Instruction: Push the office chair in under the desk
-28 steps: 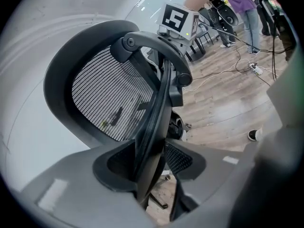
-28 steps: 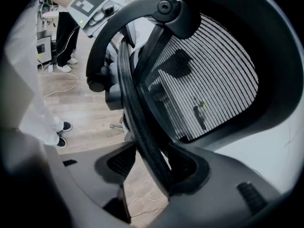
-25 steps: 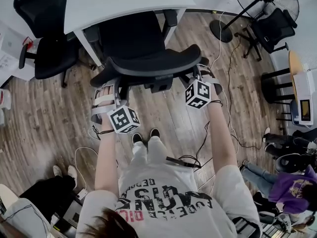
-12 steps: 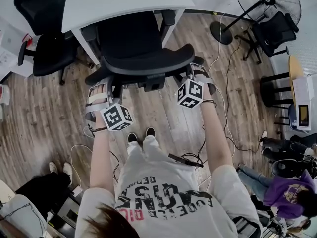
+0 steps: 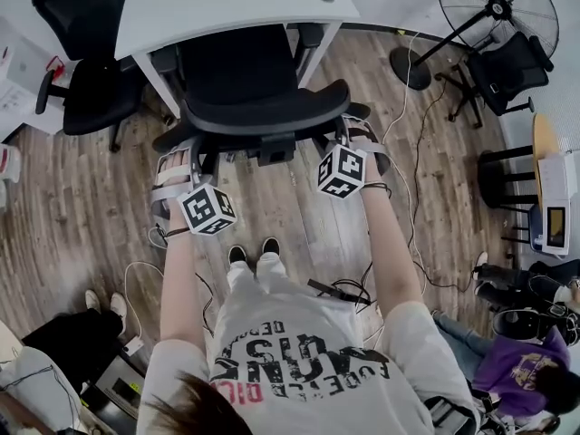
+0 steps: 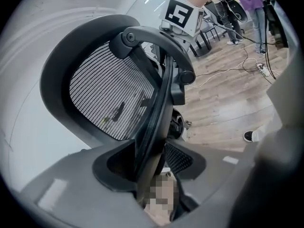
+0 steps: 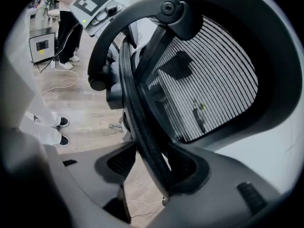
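Observation:
The black mesh office chair [image 5: 254, 107] stands at the white desk [image 5: 227, 3], its seat partly beneath the desktop and its backrest facing me. My left gripper [image 5: 181, 157] grips the backrest's left edge and my right gripper [image 5: 355, 134] its right edge. In the left gripper view, the backrest rim [image 6: 159, 103] runs down between the jaws of the left gripper [image 6: 151, 170]. The right gripper view shows the rim [image 7: 137, 108] pinched the same way by the right gripper [image 7: 154, 167]. Both are shut on the rim.
A second black chair [image 5: 86, 80] stands left of the desk. A floor fan [image 5: 494, 7] and another chair [image 5: 503, 62] are at the back right. Cables [image 5: 412, 179] trail over the wooden floor. People stand at the lower right [image 5: 535, 370] and lower left [image 5: 54, 352].
The chair has rolled forward, further under the desk, and both grippers have moved forward with it, still holding the backrest.

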The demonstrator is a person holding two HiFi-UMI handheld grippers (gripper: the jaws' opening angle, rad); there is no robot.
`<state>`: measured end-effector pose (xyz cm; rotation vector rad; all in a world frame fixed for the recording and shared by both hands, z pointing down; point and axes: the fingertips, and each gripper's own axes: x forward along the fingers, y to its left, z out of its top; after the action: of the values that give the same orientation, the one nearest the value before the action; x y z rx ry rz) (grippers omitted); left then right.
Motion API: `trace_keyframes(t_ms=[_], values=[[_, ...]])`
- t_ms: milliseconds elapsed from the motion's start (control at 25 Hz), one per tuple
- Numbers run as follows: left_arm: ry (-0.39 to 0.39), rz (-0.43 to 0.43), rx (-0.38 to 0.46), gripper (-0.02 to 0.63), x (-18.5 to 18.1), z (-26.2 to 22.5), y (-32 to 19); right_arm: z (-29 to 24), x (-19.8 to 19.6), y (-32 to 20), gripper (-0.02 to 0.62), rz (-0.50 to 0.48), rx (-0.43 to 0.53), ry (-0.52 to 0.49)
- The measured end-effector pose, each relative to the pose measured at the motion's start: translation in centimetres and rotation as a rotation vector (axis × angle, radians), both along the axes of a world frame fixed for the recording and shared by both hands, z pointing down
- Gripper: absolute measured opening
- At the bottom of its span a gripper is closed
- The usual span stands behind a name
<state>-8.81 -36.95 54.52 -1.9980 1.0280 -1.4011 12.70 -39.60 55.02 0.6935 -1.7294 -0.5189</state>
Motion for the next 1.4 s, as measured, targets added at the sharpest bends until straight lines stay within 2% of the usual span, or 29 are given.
trace_keyframes(t_ms=[1400], values=[[-0.018, -0.06, -0.01, 0.199, 0.8, 0.2, -3.7, 0.0, 0.8, -4.2, 0.201, -0.039, 0.019, 0.005]])
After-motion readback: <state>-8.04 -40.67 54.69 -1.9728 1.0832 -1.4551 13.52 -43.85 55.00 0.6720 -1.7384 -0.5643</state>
